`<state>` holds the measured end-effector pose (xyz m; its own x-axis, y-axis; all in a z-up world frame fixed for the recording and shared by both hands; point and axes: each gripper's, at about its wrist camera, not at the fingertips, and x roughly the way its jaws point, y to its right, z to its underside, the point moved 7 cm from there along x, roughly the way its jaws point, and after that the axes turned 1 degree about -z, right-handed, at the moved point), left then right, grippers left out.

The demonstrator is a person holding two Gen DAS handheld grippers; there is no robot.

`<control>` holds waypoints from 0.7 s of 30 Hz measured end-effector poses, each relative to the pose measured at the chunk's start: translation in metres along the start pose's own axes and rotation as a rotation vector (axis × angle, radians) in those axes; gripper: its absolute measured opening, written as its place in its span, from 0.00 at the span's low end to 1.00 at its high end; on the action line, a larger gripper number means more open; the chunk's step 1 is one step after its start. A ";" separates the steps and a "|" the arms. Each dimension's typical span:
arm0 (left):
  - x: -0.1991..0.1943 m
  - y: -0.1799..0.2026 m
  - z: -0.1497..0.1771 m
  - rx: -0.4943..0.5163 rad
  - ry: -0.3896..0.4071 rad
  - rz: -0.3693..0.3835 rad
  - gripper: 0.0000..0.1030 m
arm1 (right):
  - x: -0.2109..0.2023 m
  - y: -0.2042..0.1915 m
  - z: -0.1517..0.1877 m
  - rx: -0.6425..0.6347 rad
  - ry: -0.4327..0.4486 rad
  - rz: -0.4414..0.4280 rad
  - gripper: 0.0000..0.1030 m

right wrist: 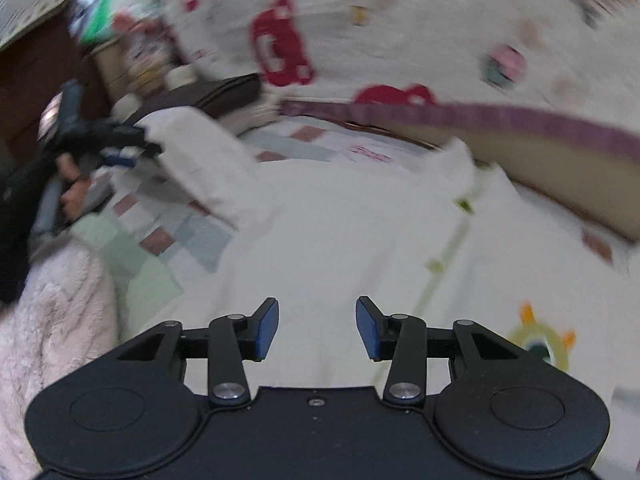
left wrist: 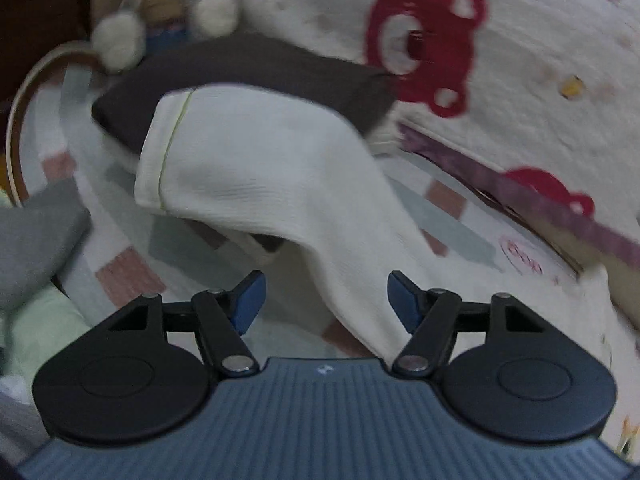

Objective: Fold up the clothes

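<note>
One white ribbed-knit garment with lime-green piping (right wrist: 328, 240), spread across a checked pastel quilt (right wrist: 192, 236). Body panel lies fairly flat beneath the right gripper (right wrist: 316, 330); a sleeve (left wrist: 240, 160) runs out toward a dark brown cushion (left wrist: 248, 76), its cuff end raised and draped over that cushion's edge. A small embroidered motif in green and orange (right wrist: 540, 344) sits on the chest area.

Left gripper (left wrist: 323, 300): jaws wide apart, holding nothing; the sleeve passes just ahead of the blue pads. Right gripper: jaws likewise apart, empty, hovering over the body panel.

Handling: light, soft, limp cloth; it should sag and crease wherever unsupported, and a thin single layer may slip from a shallow pinch. Best holds are likely the piped cuff seam and the hem or shoulder edge, where fabric is doubled. Motion blur makes the collar and far edge hard to make out.
</note>
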<state>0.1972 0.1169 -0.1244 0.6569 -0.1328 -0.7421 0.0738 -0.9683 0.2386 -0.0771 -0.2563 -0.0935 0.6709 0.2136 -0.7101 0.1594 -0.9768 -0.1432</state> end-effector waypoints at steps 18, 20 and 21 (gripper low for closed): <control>0.083 0.027 0.013 -0.057 -0.066 0.120 0.05 | 0.001 0.038 0.047 0.246 0.066 0.061 0.52; 0.086 0.032 0.016 -0.014 -0.070 0.129 0.04 | 0.006 0.040 0.053 0.264 0.048 0.066 0.52; 0.079 0.038 0.014 0.018 -0.040 0.136 0.04 | 0.008 0.041 0.056 0.271 0.037 0.070 0.52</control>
<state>0.2417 0.0668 -0.1828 0.6298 -0.2713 -0.7278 -0.0279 -0.9443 0.3279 -0.1056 -0.2953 -0.1440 0.7002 0.1412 -0.6998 -0.0844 -0.9570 -0.2775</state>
